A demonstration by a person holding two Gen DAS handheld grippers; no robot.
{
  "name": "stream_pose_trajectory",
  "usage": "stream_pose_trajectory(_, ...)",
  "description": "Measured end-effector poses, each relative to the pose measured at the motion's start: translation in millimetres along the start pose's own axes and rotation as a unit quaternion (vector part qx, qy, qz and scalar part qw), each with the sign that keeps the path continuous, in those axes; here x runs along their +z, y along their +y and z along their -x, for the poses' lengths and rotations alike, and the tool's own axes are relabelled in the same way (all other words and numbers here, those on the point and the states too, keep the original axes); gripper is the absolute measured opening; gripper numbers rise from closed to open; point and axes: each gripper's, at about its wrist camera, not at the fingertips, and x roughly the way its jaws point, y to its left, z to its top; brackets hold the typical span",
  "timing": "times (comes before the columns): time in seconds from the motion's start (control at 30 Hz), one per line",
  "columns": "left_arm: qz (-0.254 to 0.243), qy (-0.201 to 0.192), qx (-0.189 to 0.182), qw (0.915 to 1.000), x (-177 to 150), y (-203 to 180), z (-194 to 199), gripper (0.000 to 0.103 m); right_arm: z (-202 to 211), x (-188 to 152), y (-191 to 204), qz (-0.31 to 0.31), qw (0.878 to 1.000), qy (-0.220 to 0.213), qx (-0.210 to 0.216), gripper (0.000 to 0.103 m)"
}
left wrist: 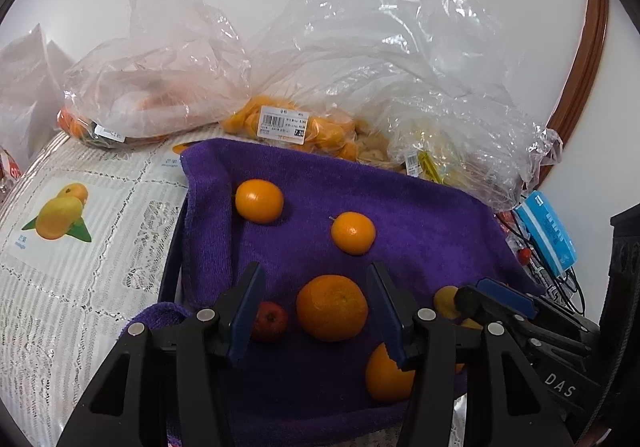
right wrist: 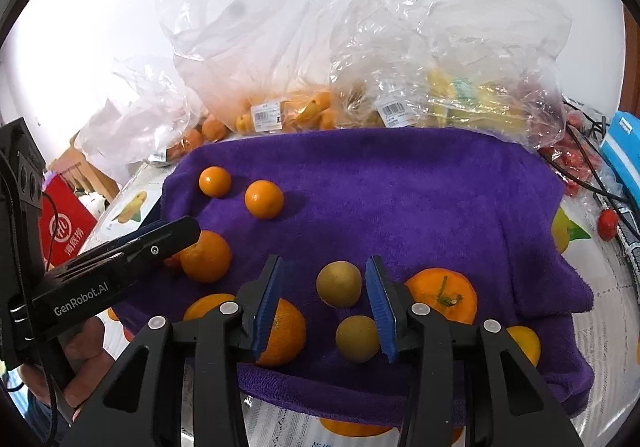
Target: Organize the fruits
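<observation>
Left gripper (left wrist: 316, 299): jaws stood apart, released, framing a big orange (left wrist: 332, 307) on the purple towel (left wrist: 420, 215), pads clear of its skin.
Beside it: a small red fruit (left wrist: 270, 321) sat just left of that orange, tucked against the left finger (left wrist: 244, 303).
Right gripper (right wrist: 326, 295): also released, jaws parted around two small yellow-brown fruits (right wrist: 339, 284), neither one pinched.
Near right: an orange with a green stem (right wrist: 442, 293) lay just right of the right finger (right wrist: 380, 299); another orange (right wrist: 282, 331) showed behind the left finger.
Far left on the towel: two small oranges (left wrist: 259, 201) lay side by side, well apart from both grippers.
Beyond the towel: clear plastic bags (left wrist: 380, 59) of fruit stood along the far edge, one with a barcode label (left wrist: 282, 125).
Left side: a lace tablecloth (left wrist: 80, 287) carried a mango picture card (left wrist: 62, 217).
Far right: a blue box (left wrist: 546, 231) lay among black cables.
</observation>
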Motion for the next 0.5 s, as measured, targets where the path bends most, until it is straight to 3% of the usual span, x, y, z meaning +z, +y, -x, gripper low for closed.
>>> stream_pose_trajectory(0.17, 0.005, -0.004, -0.003, 1.0, 0.7, 2.4, 2.2, 0.056, 11.6, 3.0, -0.2, -0.007, 1.0, -0.018, 0.004, 0.044)
stream_pose_trajectory(0.37, -0.01, -0.019, 0.005, 0.9997, 2.4, -4.0, 13.4, 0.061, 16.6, 5.8, -2.3, -0.014, 1.0, -0.012, -0.005, 0.053)
stream_pose_trajectory(0.5, -0.024, -0.036, -0.011, 0.999, 7.7, -12.9, 33.1, 0.063, 34.6, 9.5, 0.6, -0.02, 0.999, -0.031, -0.007, 0.057)
